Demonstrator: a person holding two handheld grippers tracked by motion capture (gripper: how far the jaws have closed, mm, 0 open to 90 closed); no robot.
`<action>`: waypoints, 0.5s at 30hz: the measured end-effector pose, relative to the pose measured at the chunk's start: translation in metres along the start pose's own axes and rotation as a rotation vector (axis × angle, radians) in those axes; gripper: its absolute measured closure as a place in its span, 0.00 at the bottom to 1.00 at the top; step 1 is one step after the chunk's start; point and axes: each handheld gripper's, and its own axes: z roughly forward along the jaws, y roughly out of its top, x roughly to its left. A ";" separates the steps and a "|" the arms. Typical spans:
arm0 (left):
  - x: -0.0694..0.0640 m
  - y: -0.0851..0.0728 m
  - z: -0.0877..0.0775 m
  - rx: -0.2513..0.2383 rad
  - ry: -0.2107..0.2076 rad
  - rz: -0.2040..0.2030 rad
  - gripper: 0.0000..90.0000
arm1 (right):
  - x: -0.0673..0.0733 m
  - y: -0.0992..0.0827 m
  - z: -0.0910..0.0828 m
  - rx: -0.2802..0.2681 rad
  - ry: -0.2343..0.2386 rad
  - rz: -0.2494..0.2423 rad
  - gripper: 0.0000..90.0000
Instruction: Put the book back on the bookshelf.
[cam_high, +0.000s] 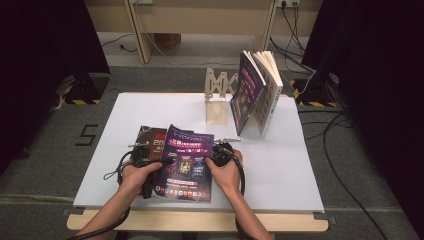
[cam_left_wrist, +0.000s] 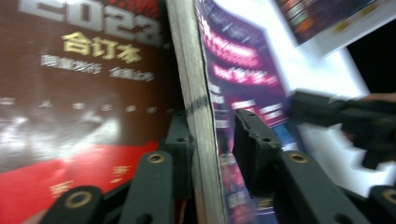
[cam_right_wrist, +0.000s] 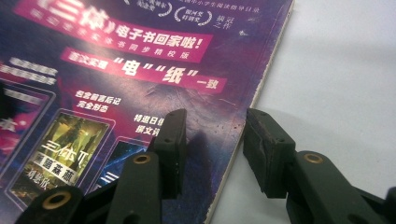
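A purple magazine (cam_high: 186, 162) lies at the front of the white board (cam_high: 280, 165), its left edge resting over a dark red magazine (cam_high: 149, 137). My left gripper (cam_high: 150, 162) stands at that left edge. In the left gripper view its jaws (cam_left_wrist: 212, 126) straddle the purple magazine's page edge (cam_left_wrist: 196, 107): one pad lies against the pages, the other stands slightly off the cover, with the red magazine (cam_left_wrist: 84, 93) beside. My right gripper (cam_high: 220, 151) is open at the right edge. Its jaws (cam_right_wrist: 212, 128) straddle the purple magazine's (cam_right_wrist: 116, 93) border, one over the cover, one over the board (cam_right_wrist: 336, 70).
At the back of the board a wooden folding stand (cam_high: 218, 95) holds upright books (cam_high: 256, 92) that lean against one another. Cables run over the floor on the right. Bare board lies to the right of the magazines and between them and the stand.
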 end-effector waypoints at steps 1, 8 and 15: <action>0.002 0.001 -0.001 0.005 -0.013 0.000 0.82 | -0.001 0.000 0.000 0.003 0.005 -0.001 0.66; 0.005 0.001 -0.009 0.063 -0.077 0.005 0.91 | -0.009 0.016 0.002 0.012 0.040 0.011 0.62; 0.008 -0.011 -0.021 0.092 -0.113 0.016 0.91 | -0.017 0.039 0.009 0.000 0.035 0.032 0.60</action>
